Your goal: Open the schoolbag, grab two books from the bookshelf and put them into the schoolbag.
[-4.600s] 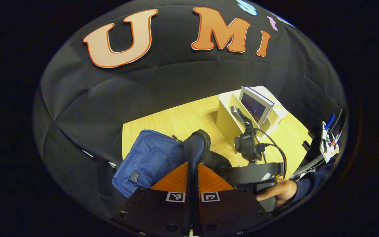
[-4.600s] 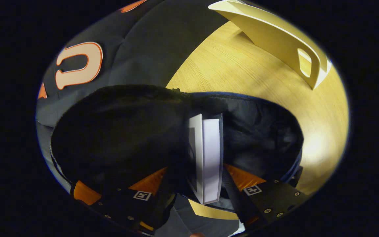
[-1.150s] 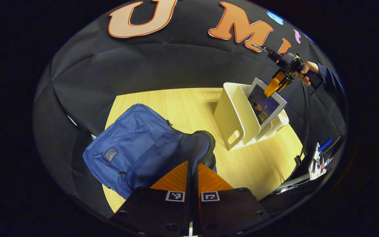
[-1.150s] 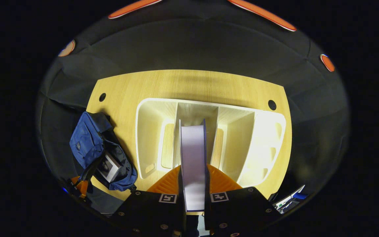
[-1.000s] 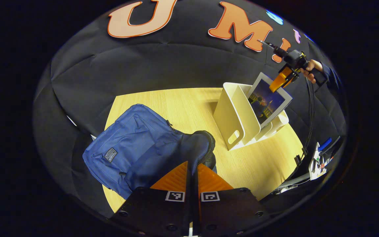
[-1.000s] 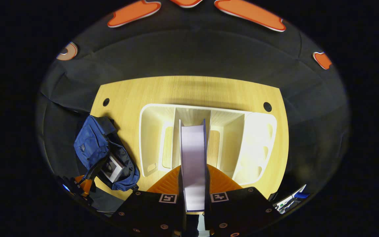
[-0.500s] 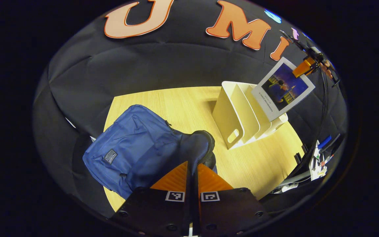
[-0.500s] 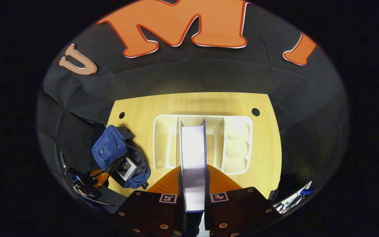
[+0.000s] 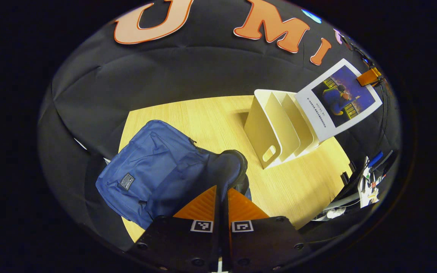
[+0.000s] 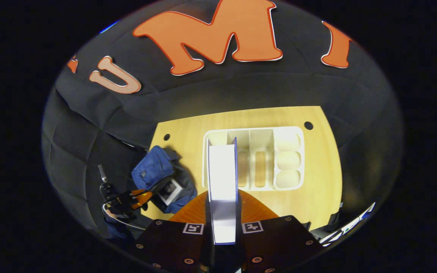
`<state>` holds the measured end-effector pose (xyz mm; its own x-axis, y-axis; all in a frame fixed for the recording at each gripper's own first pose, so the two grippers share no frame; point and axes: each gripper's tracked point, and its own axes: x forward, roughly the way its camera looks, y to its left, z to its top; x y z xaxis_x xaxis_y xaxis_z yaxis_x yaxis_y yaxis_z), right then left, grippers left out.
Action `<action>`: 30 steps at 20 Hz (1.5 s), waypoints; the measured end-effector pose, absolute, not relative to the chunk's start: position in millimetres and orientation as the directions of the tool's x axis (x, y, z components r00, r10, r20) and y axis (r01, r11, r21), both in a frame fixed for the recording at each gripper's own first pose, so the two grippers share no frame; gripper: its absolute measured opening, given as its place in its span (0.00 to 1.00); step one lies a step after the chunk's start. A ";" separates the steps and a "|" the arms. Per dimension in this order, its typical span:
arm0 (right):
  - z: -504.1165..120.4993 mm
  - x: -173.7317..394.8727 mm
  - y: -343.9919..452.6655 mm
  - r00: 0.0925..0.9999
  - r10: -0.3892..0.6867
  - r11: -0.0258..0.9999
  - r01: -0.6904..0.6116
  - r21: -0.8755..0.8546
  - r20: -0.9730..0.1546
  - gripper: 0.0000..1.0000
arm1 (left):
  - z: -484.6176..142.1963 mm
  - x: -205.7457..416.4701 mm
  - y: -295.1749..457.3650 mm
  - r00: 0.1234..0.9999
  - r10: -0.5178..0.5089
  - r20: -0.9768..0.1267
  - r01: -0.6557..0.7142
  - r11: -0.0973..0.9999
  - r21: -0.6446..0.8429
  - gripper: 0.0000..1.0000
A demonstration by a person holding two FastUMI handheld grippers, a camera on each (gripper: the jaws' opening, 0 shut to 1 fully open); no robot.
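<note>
Both grippers [image 10: 222, 212] clamped: book [image 10: 222, 182], schoolbag [image 9: 157, 170].

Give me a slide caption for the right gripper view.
Right gripper lifts the second book above the white bookshelf; the first book sits inside the open blue schoolbag.

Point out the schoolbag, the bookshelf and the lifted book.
schoolbag [image 9: 154, 159], left gripper view, blue front panel.
bookshelf [image 9: 261, 127], left gripper view, nearest side wall.
lifted book [image 9: 338, 98], left gripper view, pictured cover.
</note>
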<state>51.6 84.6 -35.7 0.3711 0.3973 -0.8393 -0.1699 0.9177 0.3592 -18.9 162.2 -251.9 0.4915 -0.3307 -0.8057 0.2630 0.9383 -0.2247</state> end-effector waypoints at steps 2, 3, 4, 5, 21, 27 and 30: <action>-41.5 36.3 102.5 0.357 0.448 0.894 -0.182 0.410 -0.819 0.22 | -251.9 -19.0 162.0 0.490 -0.325 -0.809 0.266 0.939 -0.217 0.04; -44.9 29.6 112.8 0.349 0.476 0.879 -0.188 0.438 -0.807 0.22 | -251.5 -18.7 162.0 0.490 -0.322 -0.810 0.265 0.940 -0.213 0.04; -49.3 22.0 124.1 0.335 0.504 0.864 -0.191 0.466 -0.796 0.22 | -250.5 -18.8 162.3 0.489 -0.317 -0.812 0.262 0.942 -0.210 0.04; -53.0 15.5 134.2 0.324 0.531 0.848 -0.196 0.493 -0.783 0.22 | -248.7 -19.1 163.0 0.489 -0.313 -0.814 0.265 0.942 -0.203 0.04; -165.5 -56.0 242.3 0.271 0.768 0.602 -0.002 0.798 -0.579 0.22 | -219.7 4.5 196.4 0.525 -0.237 -0.817 0.288 0.953 -0.092 0.04; -214.2 -57.8 263.4 0.317 0.775 0.527 0.153 0.836 -0.547 0.21 | -215.3 8.2 198.0 0.520 -0.234 -0.821 0.312 0.947 -0.073 0.04; -236.0 -56.3 285.0 0.340 0.769 0.504 0.198 0.841 -0.541 0.21 | -210.4 9.0 198.4 0.519 -0.234 -0.822 0.338 0.940 -0.055 0.04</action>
<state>-56.3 285.0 -236.0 0.3398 0.7694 -0.5409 0.1985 0.5035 0.8409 9.0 198.4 -210.4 0.5186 -0.2345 -0.8222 0.3377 0.9397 -0.0550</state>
